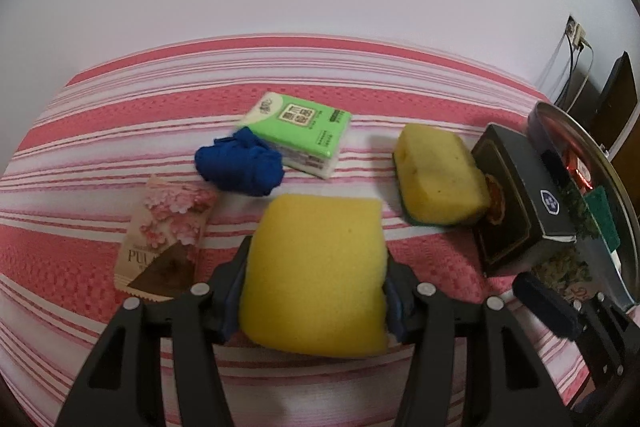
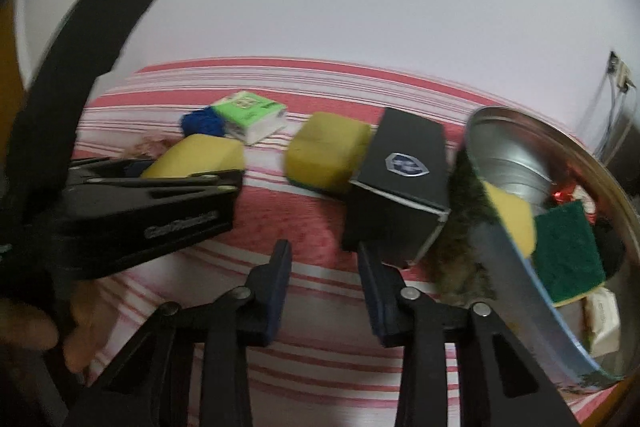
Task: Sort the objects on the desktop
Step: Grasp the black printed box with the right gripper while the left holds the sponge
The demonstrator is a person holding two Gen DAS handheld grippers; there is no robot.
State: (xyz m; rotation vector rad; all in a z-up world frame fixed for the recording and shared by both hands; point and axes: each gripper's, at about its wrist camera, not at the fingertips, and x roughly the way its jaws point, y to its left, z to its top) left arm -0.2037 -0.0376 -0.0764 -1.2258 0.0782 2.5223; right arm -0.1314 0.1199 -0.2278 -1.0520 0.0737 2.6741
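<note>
My left gripper (image 1: 316, 291) is shut on a yellow sponge (image 1: 316, 275) and holds it above the striped cloth; it also shows in the right wrist view (image 2: 196, 157). My right gripper (image 2: 324, 267) is open and empty, just in front of a black box (image 2: 404, 183). A second yellow sponge (image 1: 440, 175) with a green underside lies against the black box (image 1: 516, 195). A round metal tin (image 2: 516, 267) at the right holds a green and yellow sponge (image 2: 560, 247) and other items.
A green tissue pack (image 1: 300, 135), a blue crumpled cloth (image 1: 240, 163) and a pink flowered packet (image 1: 164, 235) lie on the red and white striped cloth (image 1: 80, 155). A white wall stands behind. A wall socket with cables (image 1: 576, 39) is at the far right.
</note>
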